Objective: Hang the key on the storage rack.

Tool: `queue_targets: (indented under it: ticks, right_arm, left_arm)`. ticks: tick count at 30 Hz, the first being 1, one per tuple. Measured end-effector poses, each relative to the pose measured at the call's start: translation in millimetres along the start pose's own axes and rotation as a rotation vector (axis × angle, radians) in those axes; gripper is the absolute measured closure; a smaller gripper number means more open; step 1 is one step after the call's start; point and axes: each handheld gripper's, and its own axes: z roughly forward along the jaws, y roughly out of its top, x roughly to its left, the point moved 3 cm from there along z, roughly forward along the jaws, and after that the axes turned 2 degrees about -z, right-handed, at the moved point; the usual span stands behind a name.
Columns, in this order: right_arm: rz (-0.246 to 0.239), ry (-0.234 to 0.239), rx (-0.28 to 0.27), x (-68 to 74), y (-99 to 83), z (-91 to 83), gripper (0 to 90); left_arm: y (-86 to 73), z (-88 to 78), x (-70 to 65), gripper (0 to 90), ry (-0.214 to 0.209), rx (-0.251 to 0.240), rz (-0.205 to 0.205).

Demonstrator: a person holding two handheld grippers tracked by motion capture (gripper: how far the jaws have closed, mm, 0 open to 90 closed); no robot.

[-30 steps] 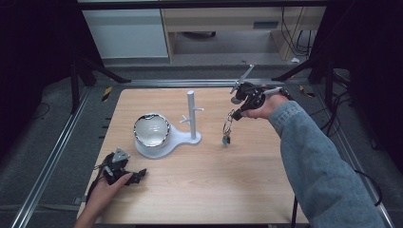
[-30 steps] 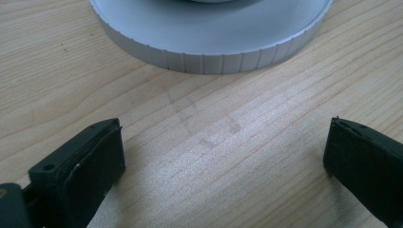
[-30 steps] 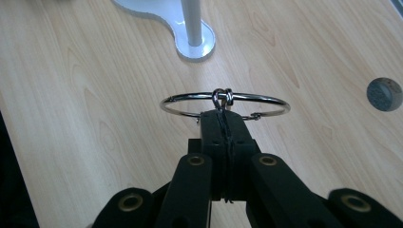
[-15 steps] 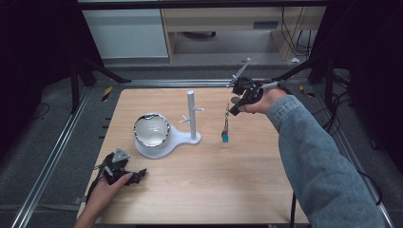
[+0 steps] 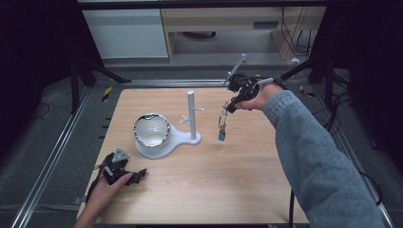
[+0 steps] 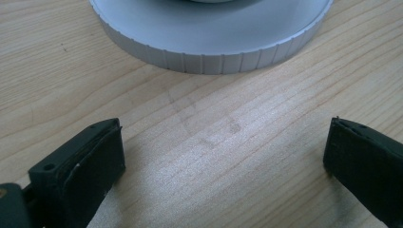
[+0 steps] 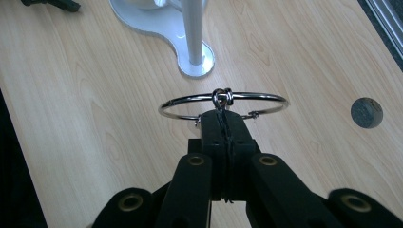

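Right tool (image 5: 231, 105) gripping silver ring bracelet with teal charm (image 5: 222, 122) near counter's far edge; hanging on white pegged stand (image 5: 191, 114) coming next; left tool (image 5: 124, 172) idling wide open.

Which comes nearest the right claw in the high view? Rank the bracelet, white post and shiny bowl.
1. Bracelet: hanging from the right claw.
2. White post: to its left, mid-table.
3. Shiny bowl: farthest, left of the post.
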Motion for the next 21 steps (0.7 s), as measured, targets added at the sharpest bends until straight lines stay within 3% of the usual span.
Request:
queue_targets:
  ticks: [21]
  right_arm:
    - [-0.03,0.0,0.011,8.0,32.4,2.5,89.0]
  left_arm:
    - [0.0,0.0,0.0,0.0,0.0,0.0,0.0]
